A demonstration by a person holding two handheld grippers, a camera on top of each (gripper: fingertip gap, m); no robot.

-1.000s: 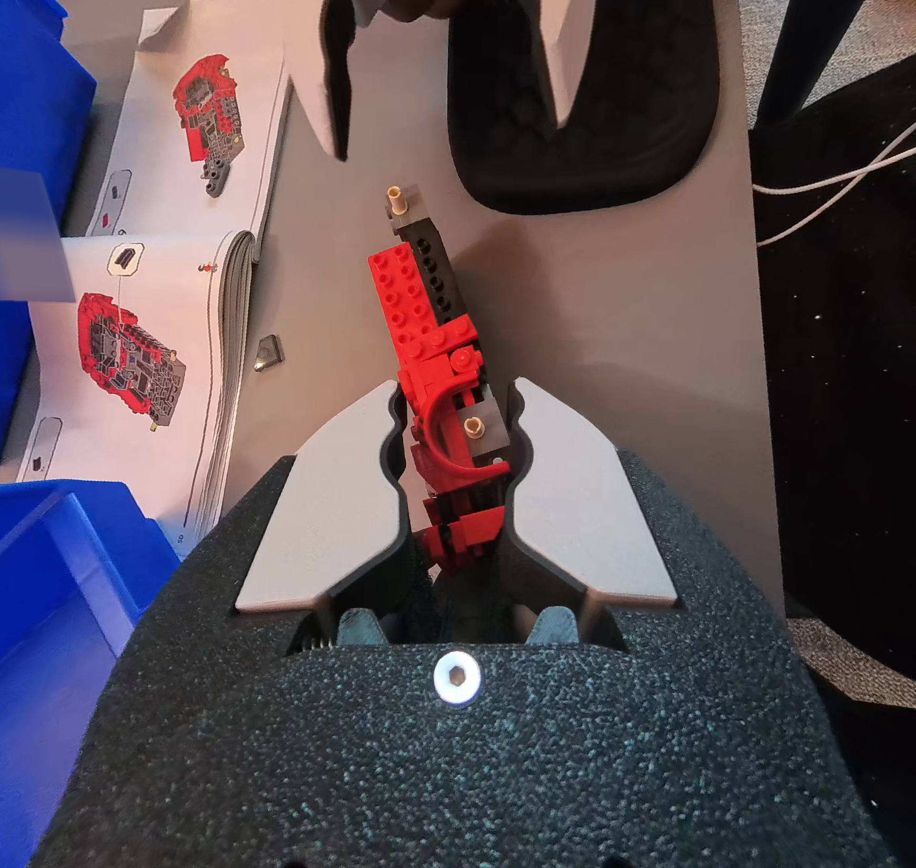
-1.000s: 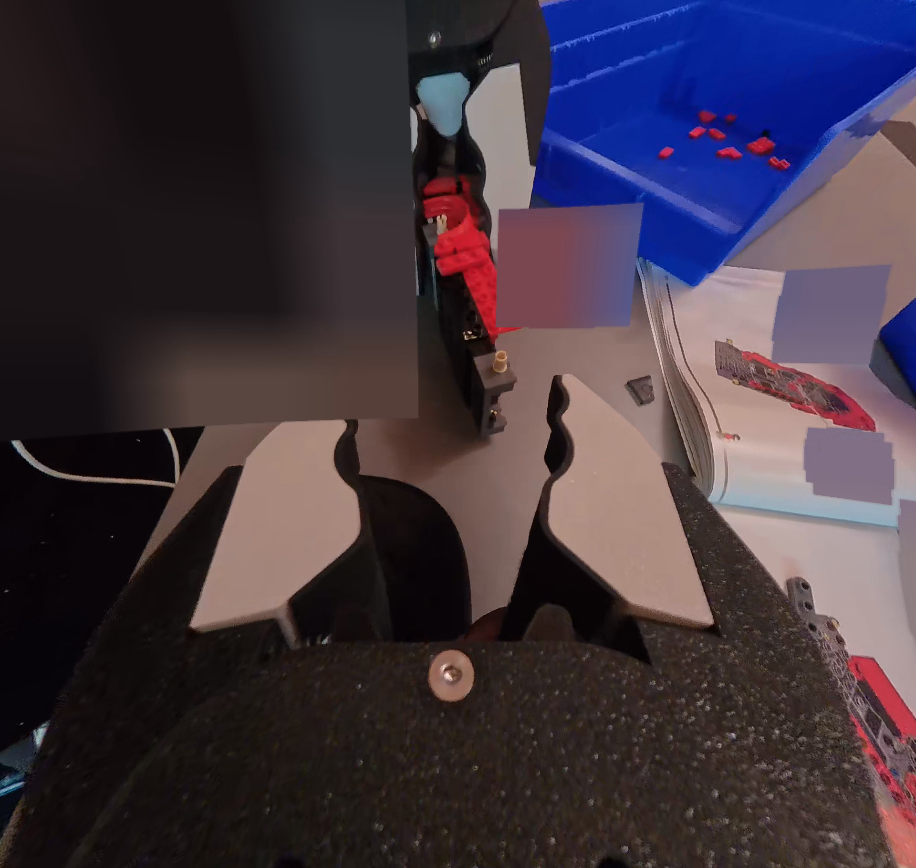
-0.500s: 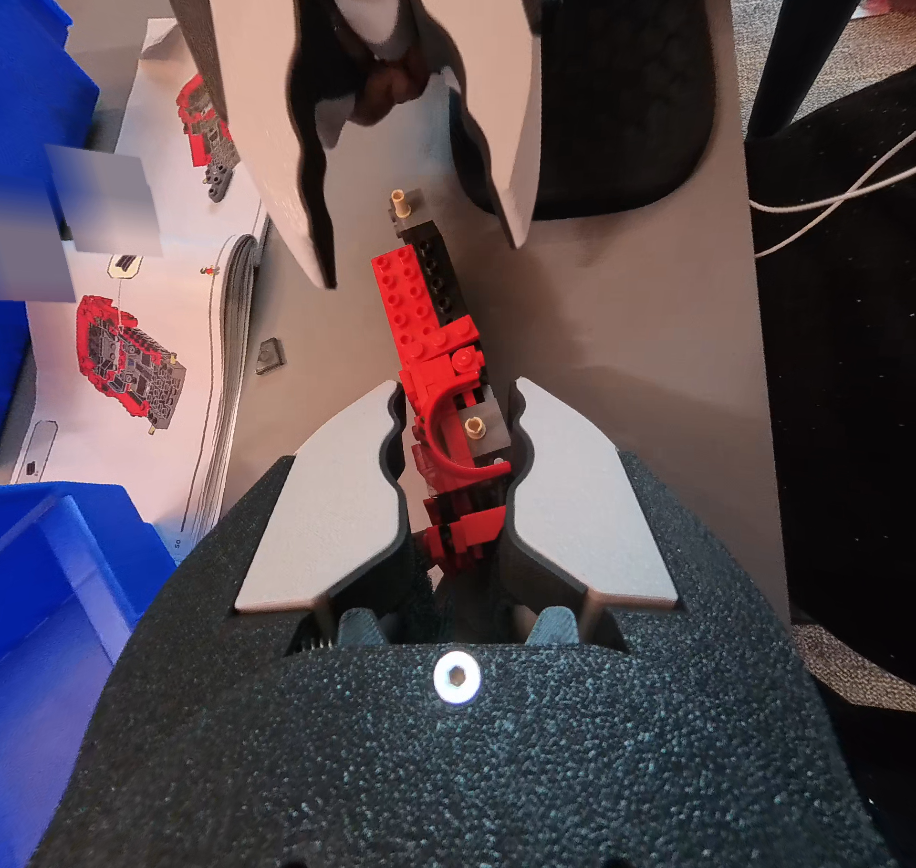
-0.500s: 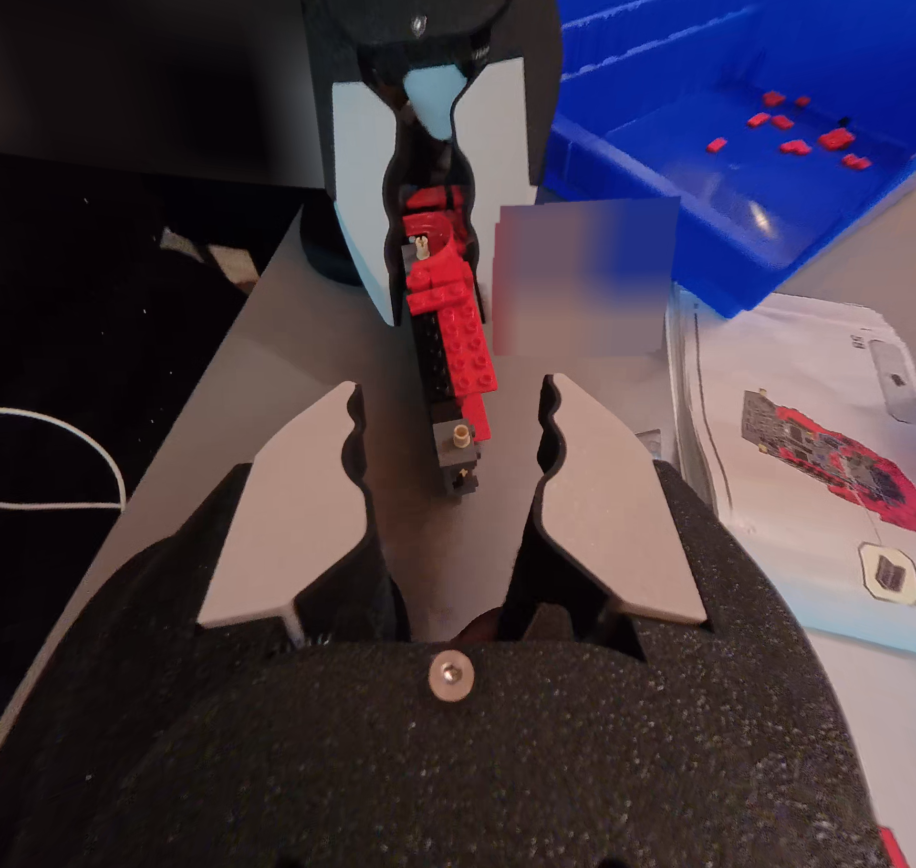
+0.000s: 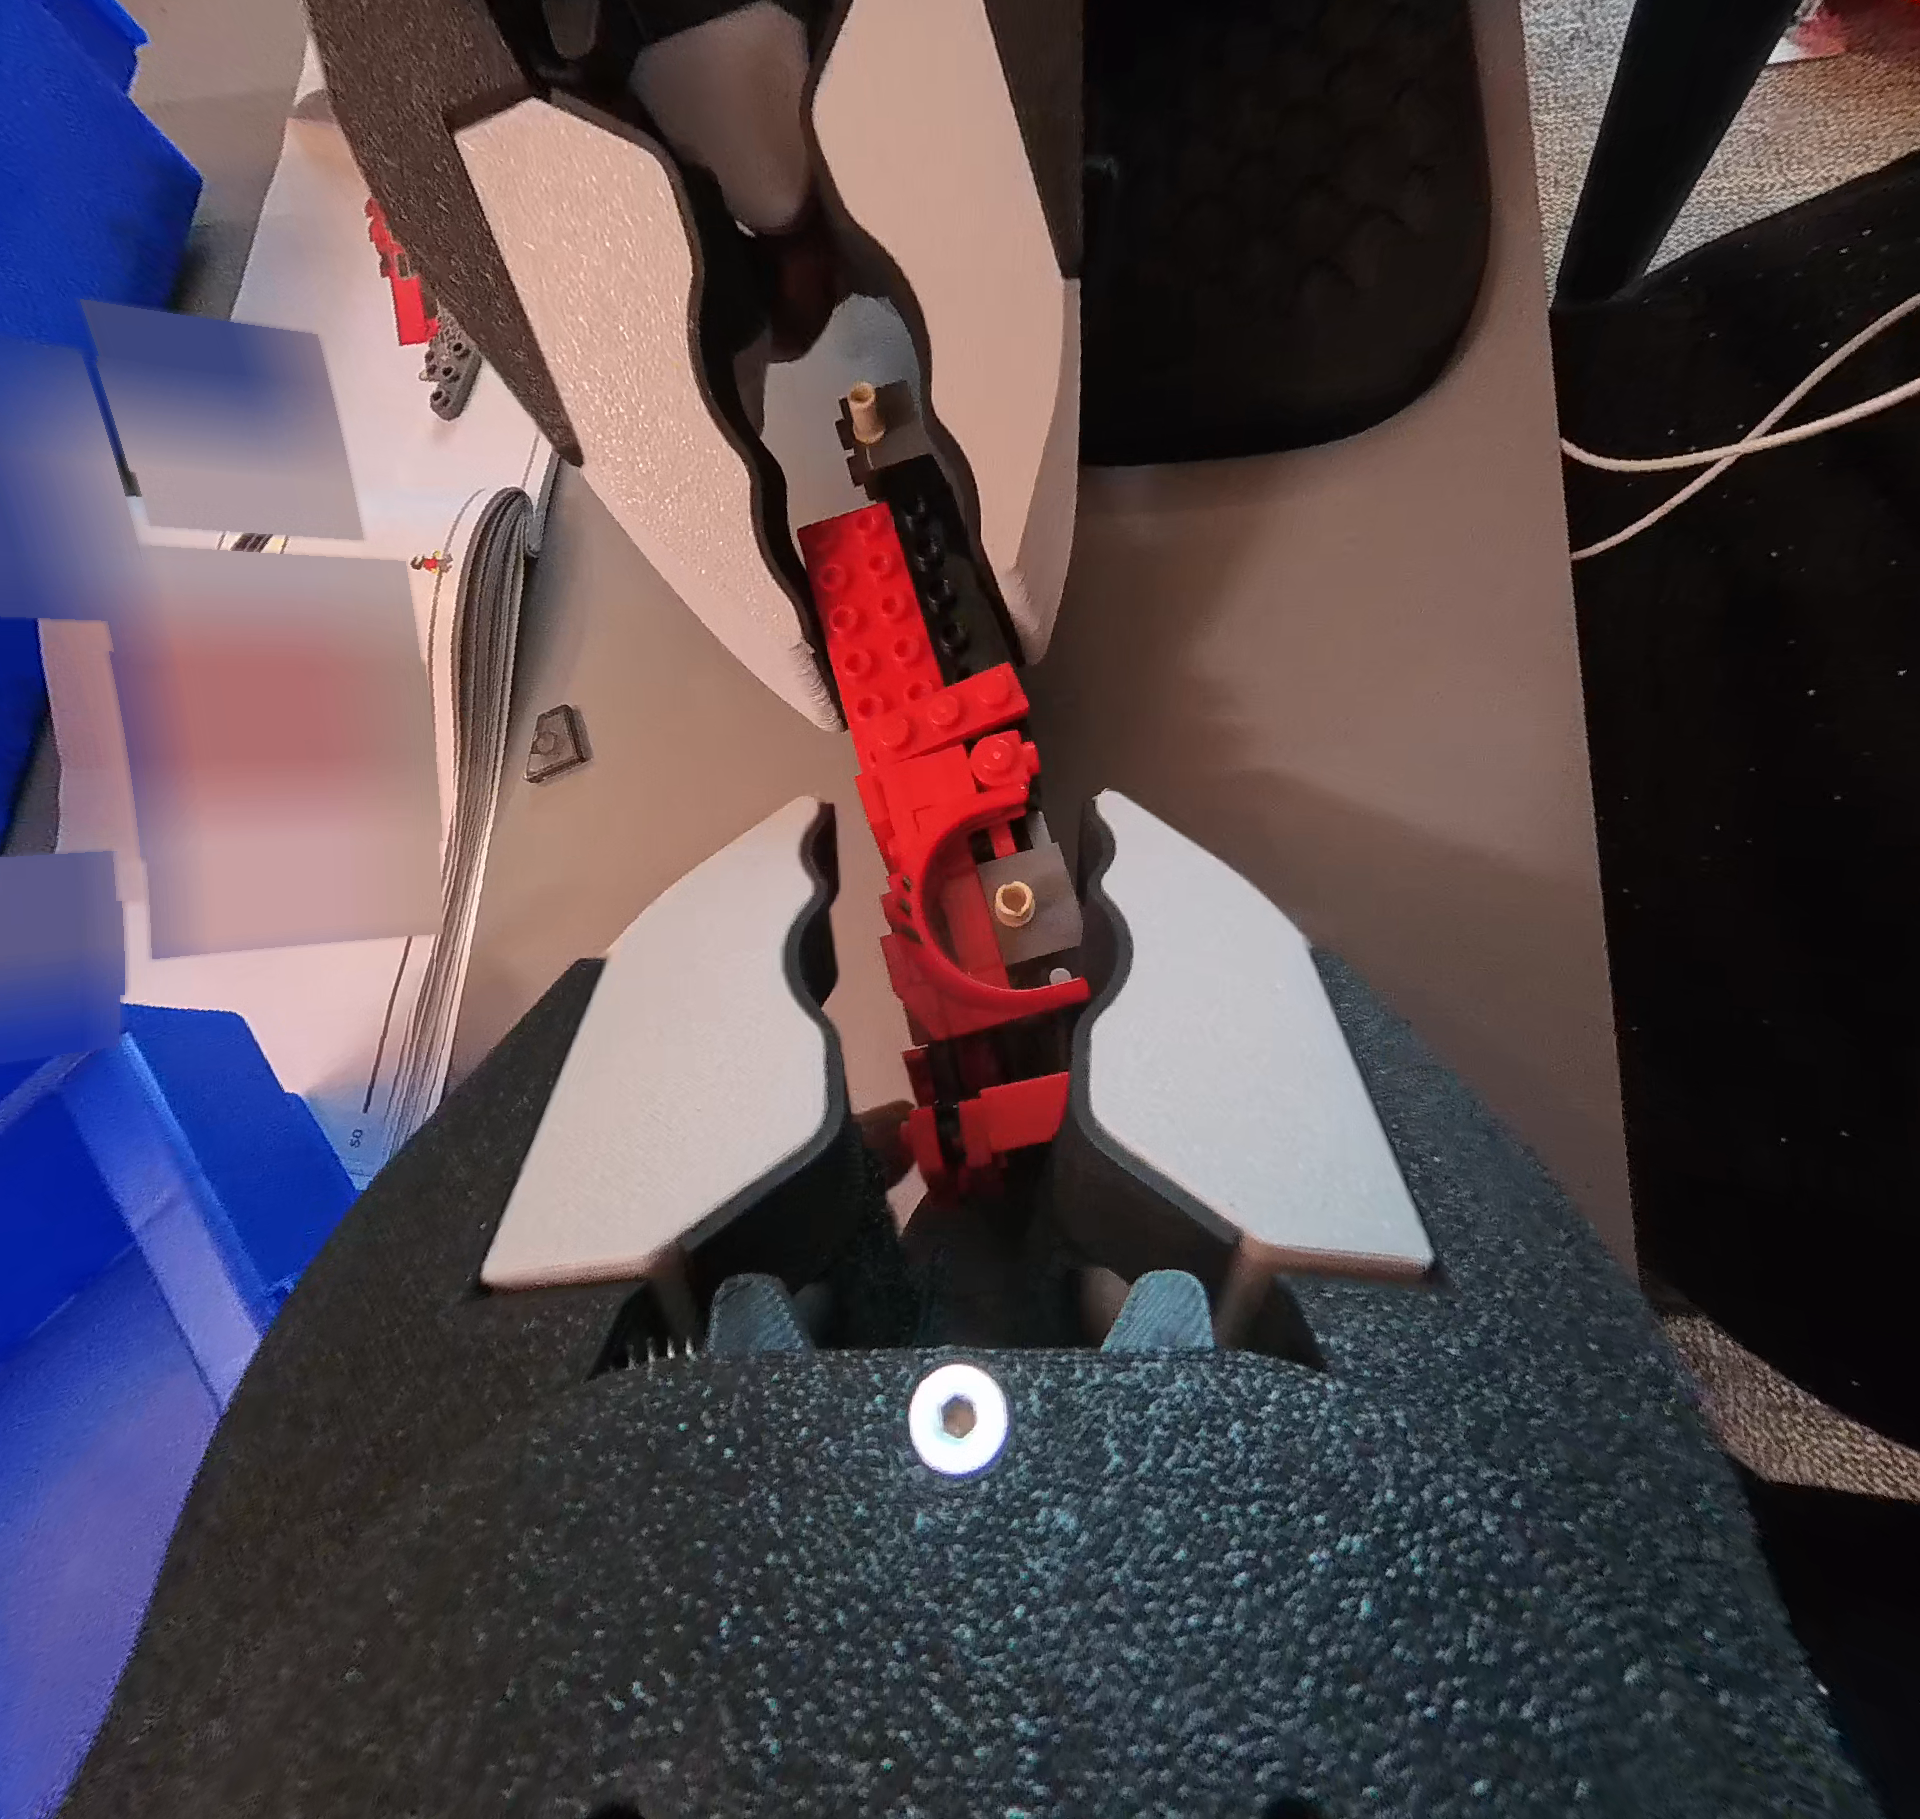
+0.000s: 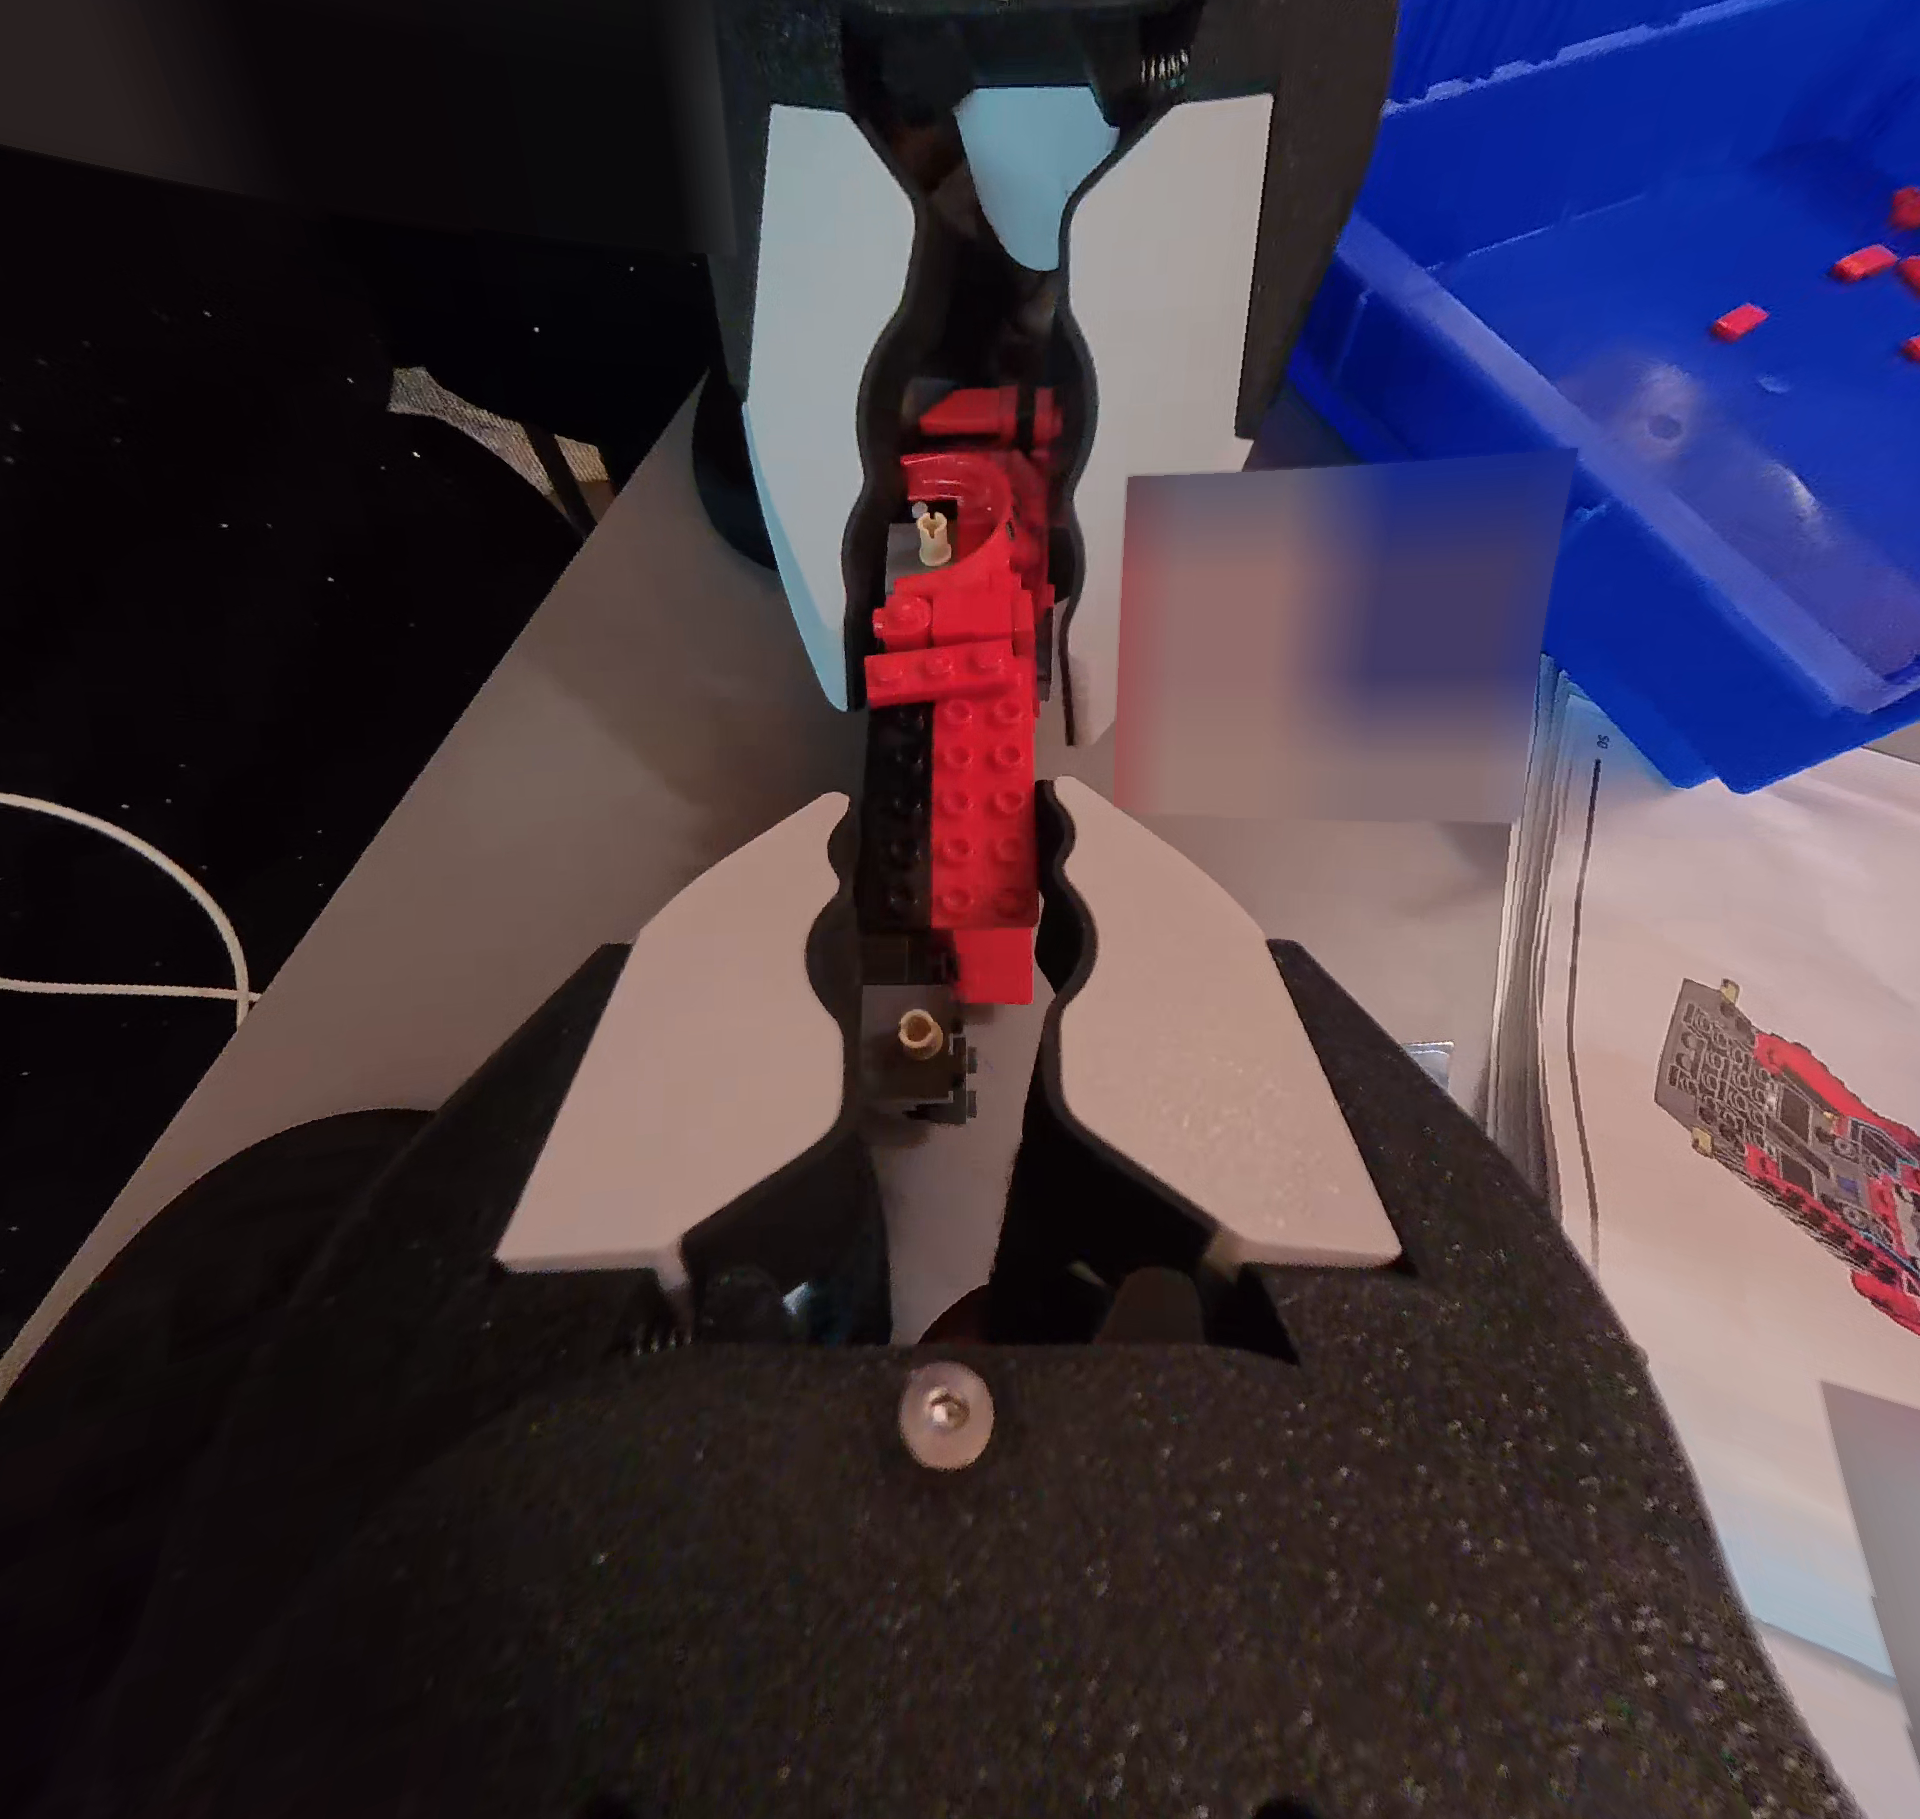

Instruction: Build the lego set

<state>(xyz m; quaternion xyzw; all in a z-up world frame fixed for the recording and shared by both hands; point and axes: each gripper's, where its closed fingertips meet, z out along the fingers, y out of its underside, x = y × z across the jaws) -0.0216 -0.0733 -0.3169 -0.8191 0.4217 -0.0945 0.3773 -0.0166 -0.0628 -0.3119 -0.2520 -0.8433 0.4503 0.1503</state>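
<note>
A long red, black and grey lego model is held above the grey table. My left gripper is shut on its end with the red arch and a tan pin. My right gripper comes in from the opposite side, and its fingers press on both sides of the black beam and red plate. In the right wrist view the model runs between my right gripper and the left gripper beyond it. The grey end with a tan pin lies between the right fingers.
An open instruction booklet lies left of the model, with a small dark piece beside it. Blue bins stand at the left. One bin holds several red pieces. A black pad lies beyond. The table edge is at the right. My left and right fingertips are right by each other.
My right gripper has moved in over the far end of the model and its fingers have closed onto it. My left gripper has kept its hold on the model.
</note>
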